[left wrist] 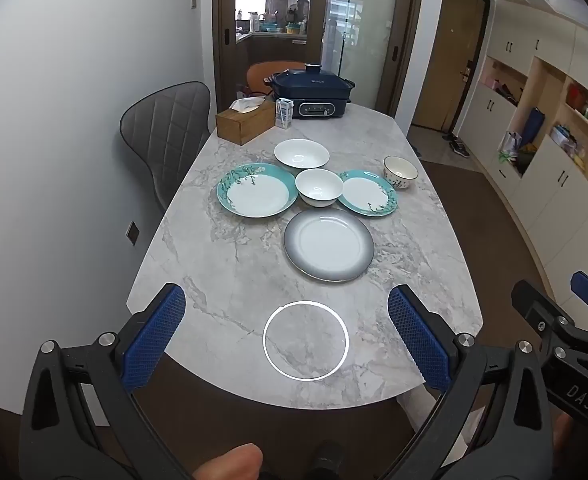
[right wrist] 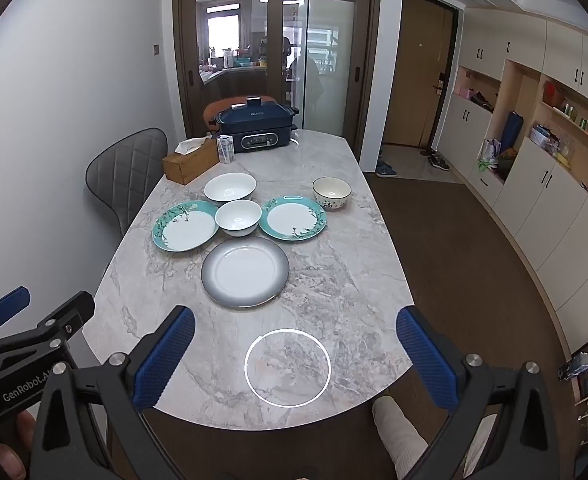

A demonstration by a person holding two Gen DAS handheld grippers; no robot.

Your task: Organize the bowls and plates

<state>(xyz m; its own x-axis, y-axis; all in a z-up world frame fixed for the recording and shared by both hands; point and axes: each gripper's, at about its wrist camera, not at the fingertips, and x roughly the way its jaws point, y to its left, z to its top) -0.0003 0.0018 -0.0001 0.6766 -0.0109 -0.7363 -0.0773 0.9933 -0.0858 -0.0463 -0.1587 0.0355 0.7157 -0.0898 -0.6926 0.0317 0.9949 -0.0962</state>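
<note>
On the marble table [left wrist: 393,140] lie a grey-rimmed plate [left wrist: 328,245] [right wrist: 245,271], a large teal plate [left wrist: 257,195] [right wrist: 185,225], a smaller teal plate [left wrist: 367,197] [right wrist: 292,218], a white shallow bowl [left wrist: 301,153] [right wrist: 230,187], a white bowl [left wrist: 318,187] [right wrist: 238,217] and a patterned bowl [left wrist: 400,171] [right wrist: 331,193]. My left gripper [left wrist: 286,332] is open and empty above the table's near edge. My right gripper [right wrist: 294,352] is open and empty beside it.
A wooden tissue box [left wrist: 245,120], a small carton [left wrist: 284,112] and a dark blue electric cooker [left wrist: 311,92] stand at the far end. A grey chair [left wrist: 166,132] is at the left. Cabinets [right wrist: 533,184] line the right wall.
</note>
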